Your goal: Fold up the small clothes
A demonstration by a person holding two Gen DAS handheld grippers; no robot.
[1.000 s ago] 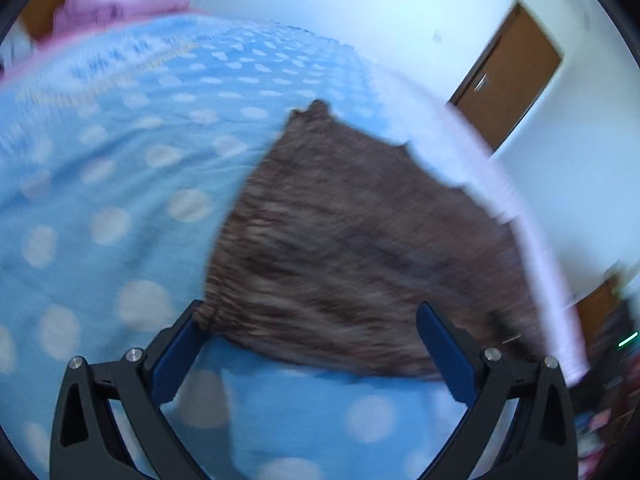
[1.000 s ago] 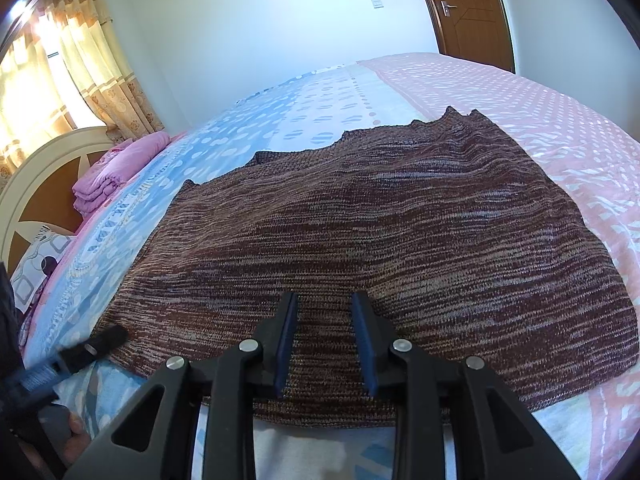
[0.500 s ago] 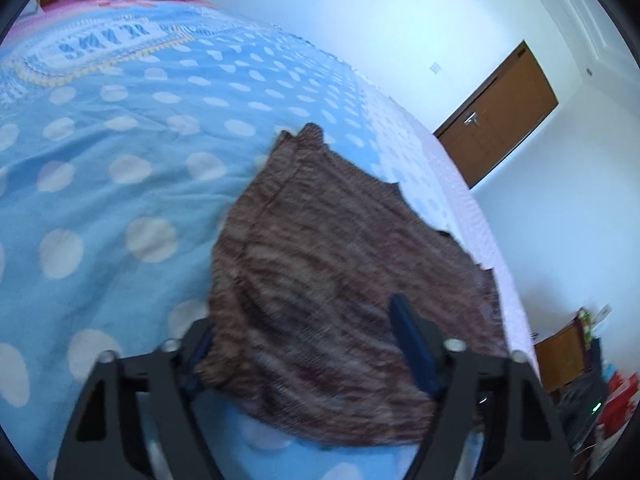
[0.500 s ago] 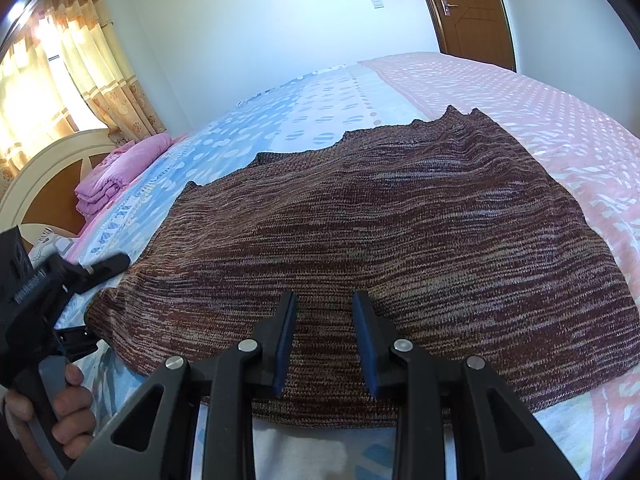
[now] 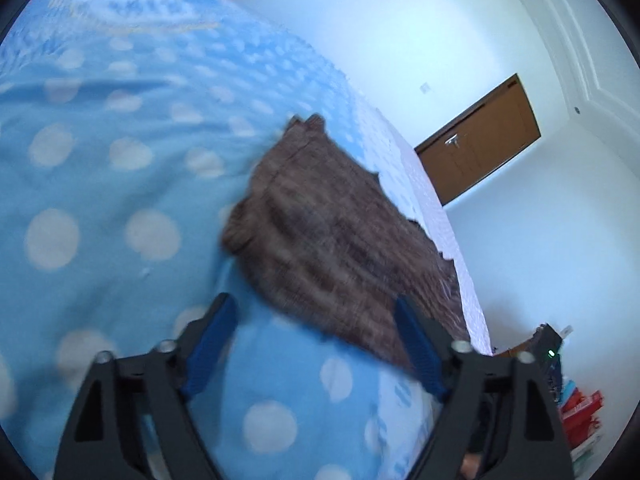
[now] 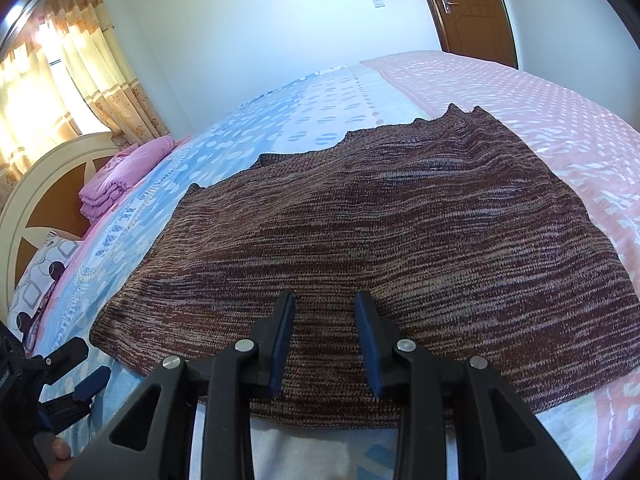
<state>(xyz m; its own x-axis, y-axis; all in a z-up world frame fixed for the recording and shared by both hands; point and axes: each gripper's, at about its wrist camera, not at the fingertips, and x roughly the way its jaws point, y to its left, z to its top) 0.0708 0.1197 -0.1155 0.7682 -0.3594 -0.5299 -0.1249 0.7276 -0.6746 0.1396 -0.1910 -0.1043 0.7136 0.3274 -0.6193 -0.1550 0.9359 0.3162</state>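
Observation:
A brown knitted garment [image 6: 400, 232] lies spread flat on the bed. In the left wrist view it [image 5: 340, 240] sits ahead and to the right. My left gripper [image 5: 316, 320] is open and empty, just short of the garment's near corner; it also shows at the lower left of the right wrist view [image 6: 80, 372]. My right gripper [image 6: 325, 320] has its jaws part open, resting over the garment's near hem, with knit fabric between the fingers; I cannot tell if it pinches it.
The bed has a blue polka-dot cover [image 5: 120, 200] and a pink dotted part [image 6: 560, 120]. Folded pink bedding [image 6: 120, 184] lies by the white headboard [image 6: 40, 200]. A brown door [image 6: 472, 4] is in the far wall. Books [image 5: 580, 412] lie beside the bed.
My left gripper has pulled back off the garment's corner toward the bed edge, and its jaws have opened wider. The right gripper has not moved.

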